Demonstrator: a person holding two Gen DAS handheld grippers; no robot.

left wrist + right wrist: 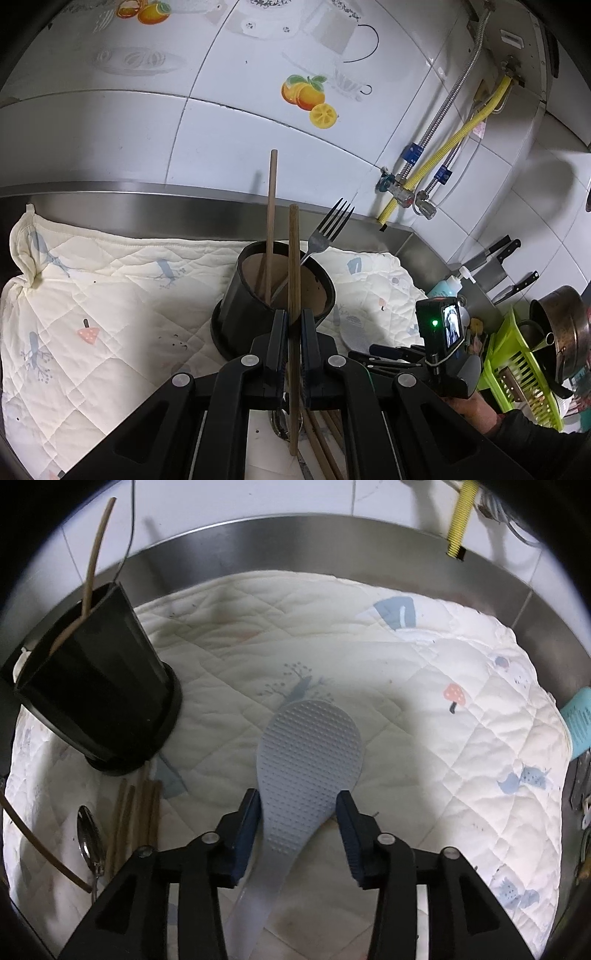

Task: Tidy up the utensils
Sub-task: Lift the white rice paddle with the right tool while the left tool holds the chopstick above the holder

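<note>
My left gripper point(293, 318) is shut on a brown chopstick point(294, 258), held upright just in front of the black holder cup point(240, 306). Another chopstick point(272, 203) and a fork point(328, 229) stand in the cup. Under this gripper lie loose chopsticks point(325, 443) and a spoon point(279, 424). My right gripper point(298, 801) points down, open, over a grey rice paddle point(310, 746) that lies flat on the quilted cloth point(406, 664). The paddle's neck sits between the pads without being pinched. In the right wrist view the cup point(99, 686) stands at left, with chopsticks point(136, 812) and the spoon point(86, 838) below it.
A steel rim point(295, 542) and tiled wall close off the back. At right are a teal bottle point(447, 286), knives point(495, 254) against the wall, a green rack point(517, 373) with a pot point(561, 332), and a yellow hose point(443, 155). A person's hand point(476, 406) holds the right gripper.
</note>
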